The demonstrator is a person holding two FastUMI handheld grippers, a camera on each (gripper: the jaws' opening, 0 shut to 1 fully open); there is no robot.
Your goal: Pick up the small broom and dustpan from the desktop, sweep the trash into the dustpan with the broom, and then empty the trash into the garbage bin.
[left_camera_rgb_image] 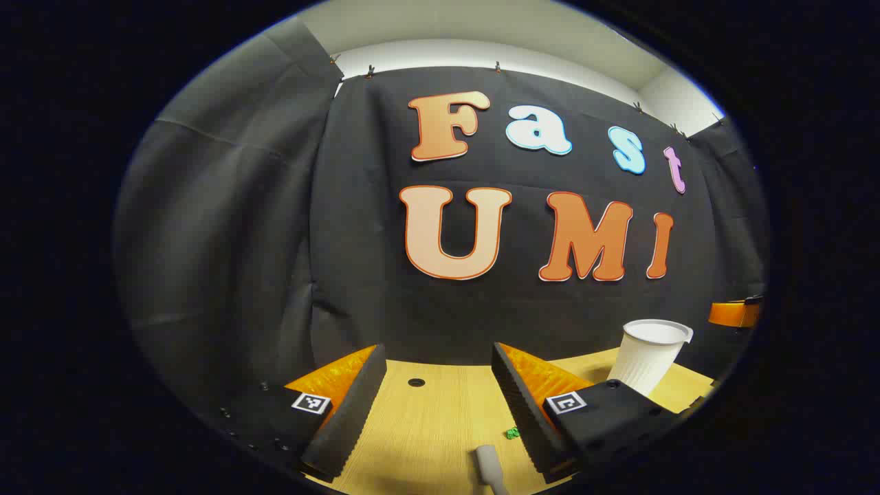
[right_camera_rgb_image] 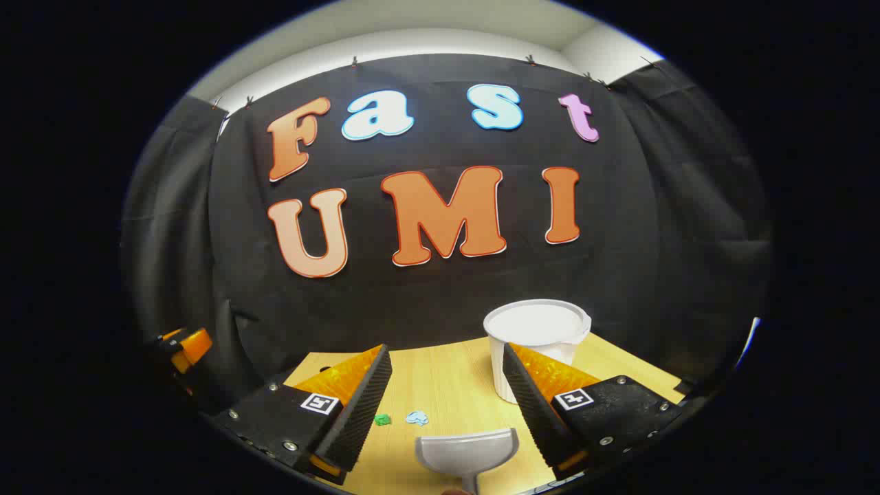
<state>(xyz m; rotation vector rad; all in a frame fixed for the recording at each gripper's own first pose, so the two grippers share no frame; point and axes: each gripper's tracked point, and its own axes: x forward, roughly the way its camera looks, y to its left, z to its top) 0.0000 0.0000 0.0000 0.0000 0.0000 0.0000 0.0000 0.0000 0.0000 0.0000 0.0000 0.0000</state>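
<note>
No readable text, square coded markers on the gripper fingers — patterns, not words

A pale wood-grain tabletop is seen; a white ribbed plastic cup at two o'clock, green and light-blue paper scraps, a grey plastic dustpan.

One white garbage bin stood on the surface. Beside it lay two scraps of trash, one green and one pale blue, and one grey dustpan nearer than the bin.
</note>
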